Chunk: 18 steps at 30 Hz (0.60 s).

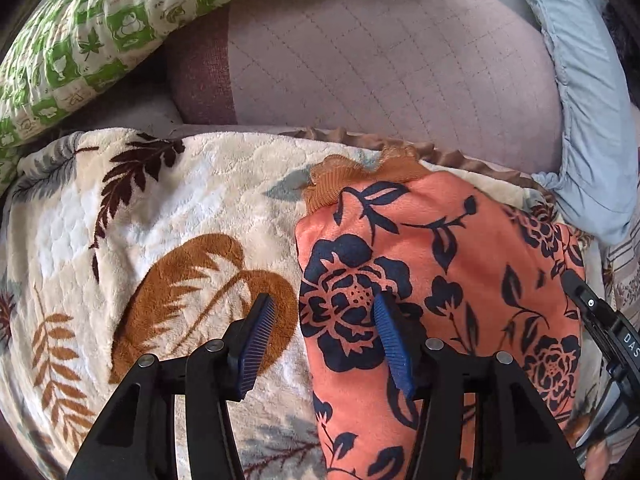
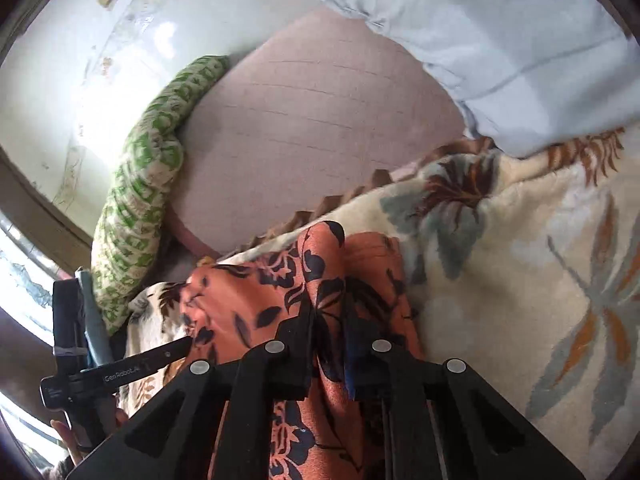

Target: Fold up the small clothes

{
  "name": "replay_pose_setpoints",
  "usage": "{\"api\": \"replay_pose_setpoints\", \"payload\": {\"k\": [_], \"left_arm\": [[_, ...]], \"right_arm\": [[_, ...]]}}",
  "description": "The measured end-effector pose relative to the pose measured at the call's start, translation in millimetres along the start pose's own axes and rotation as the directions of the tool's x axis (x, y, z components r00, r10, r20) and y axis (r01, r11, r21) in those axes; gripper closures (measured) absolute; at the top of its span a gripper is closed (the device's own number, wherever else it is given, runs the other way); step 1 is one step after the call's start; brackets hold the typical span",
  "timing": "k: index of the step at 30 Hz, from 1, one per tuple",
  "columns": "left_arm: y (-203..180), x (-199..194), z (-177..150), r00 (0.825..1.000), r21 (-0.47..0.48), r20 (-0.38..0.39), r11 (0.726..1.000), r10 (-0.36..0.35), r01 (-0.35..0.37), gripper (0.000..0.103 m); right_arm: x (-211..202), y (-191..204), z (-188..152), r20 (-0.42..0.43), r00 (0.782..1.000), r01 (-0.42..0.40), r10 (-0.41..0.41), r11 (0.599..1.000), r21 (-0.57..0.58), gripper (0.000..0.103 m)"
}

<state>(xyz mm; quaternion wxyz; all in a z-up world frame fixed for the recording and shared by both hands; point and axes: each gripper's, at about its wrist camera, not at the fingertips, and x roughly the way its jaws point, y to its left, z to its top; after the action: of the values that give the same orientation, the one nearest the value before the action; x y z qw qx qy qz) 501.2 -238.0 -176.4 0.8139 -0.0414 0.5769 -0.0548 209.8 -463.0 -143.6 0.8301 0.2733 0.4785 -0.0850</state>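
Note:
An orange garment with dark blue flowers [image 1: 460, 248] lies on a cream leaf-print blanket [image 1: 160, 216], with a brown ribbed cuff [image 1: 340, 184] at its far end. My left gripper [image 1: 326, 340] is open above the garment's left edge, one blue pad over the blanket and the other over the cloth. In the right wrist view a raised fold of the garment [image 2: 320, 272] runs between the fingers of my right gripper [image 2: 328, 320], which is shut on it. One of the left gripper's fingers [image 2: 172, 354] reaches the garment's left edge.
A pink quilted cushion [image 1: 380, 60] lies beyond the blanket, with a green-and-cream quilt [image 1: 80, 40] at the left and a pale blue pillow [image 1: 580, 100] at the right. The right gripper's black housing [image 1: 612, 332] shows at the right edge. A whitish wall [image 2: 100, 60] stands behind.

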Motion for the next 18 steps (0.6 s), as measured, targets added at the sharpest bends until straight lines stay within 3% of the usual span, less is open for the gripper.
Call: {"api": "replay_pose_setpoints", "payload": {"k": [2, 3, 6, 8, 13, 15, 18], "left_arm": [[1, 13, -2, 1.000, -0.006, -0.018, 1.000, -0.002, 0.002, 0.051], [0, 12, -2, 1.000, -0.005, -0.014, 1.000, -0.003, 0.002, 0.051], [6, -5, -6, 1.000, 0.000, 0.004, 1.000, -0.014, 0.014, 0.052], [14, -25, -17, 0.999, -0.009, 0.028, 0.999, -0.036, 0.037, 0.054], [19, -65, -73, 0.984, -0.036, 0.080, 0.986, -0.162, 0.165, 0.054], [17, -65, -97, 0.983, -0.036, 0.069, 0.984, -0.173, 0.175, 0.054], [6, -43, -122, 0.990, -0.015, 0.010, 0.990, -0.138, 0.138, 0.052]], "right_arm": [[20, -20, -4, -0.079, 0.995, 0.065, -0.062, 0.997, 0.035, 0.091], [22, -25, -7, -0.087, 0.995, 0.056, -0.051, 0.997, 0.054, 0.089], [-5, -24, -9, -0.010, 1.000, 0.000, 0.001, 0.996, 0.089, 0.081], [-29, -19, -15, 0.025, 0.998, -0.064, 0.062, 0.995, 0.077, 0.081], [-75, 5, -46, 0.034, 0.974, -0.225, 0.225, 0.974, -0.005, 0.081], [-75, 13, -61, 0.002, 0.981, -0.195, 0.196, 0.979, -0.053, 0.081], [-53, 9, -84, -0.071, 0.997, -0.016, 0.009, 0.994, -0.107, 0.086]]}}
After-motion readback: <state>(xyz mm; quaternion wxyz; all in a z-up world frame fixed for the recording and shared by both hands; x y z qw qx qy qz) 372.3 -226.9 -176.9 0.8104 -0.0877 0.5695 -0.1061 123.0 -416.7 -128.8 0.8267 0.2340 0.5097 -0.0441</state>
